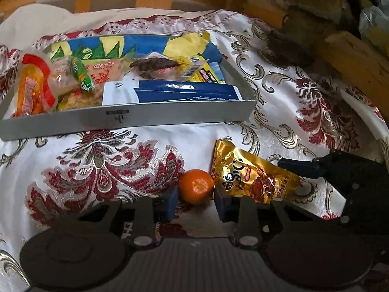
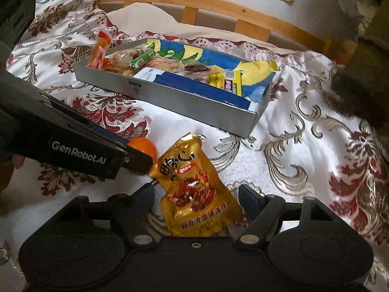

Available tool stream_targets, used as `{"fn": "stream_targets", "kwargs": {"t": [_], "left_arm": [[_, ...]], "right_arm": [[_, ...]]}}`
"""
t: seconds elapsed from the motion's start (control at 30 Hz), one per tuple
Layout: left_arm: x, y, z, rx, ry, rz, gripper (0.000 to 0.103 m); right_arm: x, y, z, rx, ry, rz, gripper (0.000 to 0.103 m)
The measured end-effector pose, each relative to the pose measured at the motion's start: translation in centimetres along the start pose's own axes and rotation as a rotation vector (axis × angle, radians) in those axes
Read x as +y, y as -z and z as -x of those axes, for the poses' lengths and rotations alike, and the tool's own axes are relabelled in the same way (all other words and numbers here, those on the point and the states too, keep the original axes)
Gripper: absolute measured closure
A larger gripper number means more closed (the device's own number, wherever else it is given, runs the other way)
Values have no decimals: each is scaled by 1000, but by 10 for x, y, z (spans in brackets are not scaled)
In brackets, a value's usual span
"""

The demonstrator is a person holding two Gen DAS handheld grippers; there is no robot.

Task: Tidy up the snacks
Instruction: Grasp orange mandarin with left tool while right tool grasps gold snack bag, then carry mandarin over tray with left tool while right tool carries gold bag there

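An orange tangerine point(image 1: 197, 186) lies on the floral bedspread, between the open jaws of my left gripper point(image 1: 195, 203); the pads stand close beside it, touching or nearly so. A gold snack packet point(image 1: 250, 172) lies just right of it. In the right wrist view the gold packet point(image 2: 194, 189) lies between the wide-open jaws of my right gripper point(image 2: 197, 199), not clamped. The tangerine point(image 2: 143, 147) shows behind the left gripper's body. A grey tray point(image 1: 126, 119) full of snack packets sits beyond; it also shows in the right wrist view point(image 2: 170, 97).
The tray holds a blue and white packet point(image 1: 175, 92), a green stick snack point(image 1: 81, 76), an orange-red bag point(image 1: 34, 85) and a yellow-blue bag point(image 2: 245, 73). A wooden bed rail point(image 2: 218, 12) runs behind. Dark furry fabric point(image 2: 359, 77) lies at right.
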State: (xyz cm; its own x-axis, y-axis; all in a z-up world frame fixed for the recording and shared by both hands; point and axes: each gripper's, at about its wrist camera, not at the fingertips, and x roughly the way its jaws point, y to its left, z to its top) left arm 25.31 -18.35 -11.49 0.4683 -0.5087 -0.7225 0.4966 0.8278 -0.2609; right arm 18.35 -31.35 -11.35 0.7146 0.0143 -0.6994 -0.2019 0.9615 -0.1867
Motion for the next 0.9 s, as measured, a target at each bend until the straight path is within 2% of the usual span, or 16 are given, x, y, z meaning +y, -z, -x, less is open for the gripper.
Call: {"fn": "stream_targets", "kwargs": {"t": [0.13,0.23,0.37,0.47,0.6,0.73,0.9], "left_arm": [[-1,-2,-3,3,-11,12,67],[-1,-3,-6,4,-15,28,67],[0,-2,-7,-2,-21,49,68],[-2,1,-3,-12,-52,57,68],[-4,4,4,-14,-92,33,69],[1,8,17,-21,-129,50,69],[0,13,39,-52,-236,31,69]], "right_arm": [[-1,-1,-8,5,-12,3,26],[-1,-1,-11,16,-25,-22,31],[3,-1,-10,16,-27,-19,46],[7,-4,-7,31,-32,-9,55],[11,-5,-5,41,-20,4,58],[14,-5,-1,32,2,13,59],[19,-8,15,-50,35,32,60]]}}
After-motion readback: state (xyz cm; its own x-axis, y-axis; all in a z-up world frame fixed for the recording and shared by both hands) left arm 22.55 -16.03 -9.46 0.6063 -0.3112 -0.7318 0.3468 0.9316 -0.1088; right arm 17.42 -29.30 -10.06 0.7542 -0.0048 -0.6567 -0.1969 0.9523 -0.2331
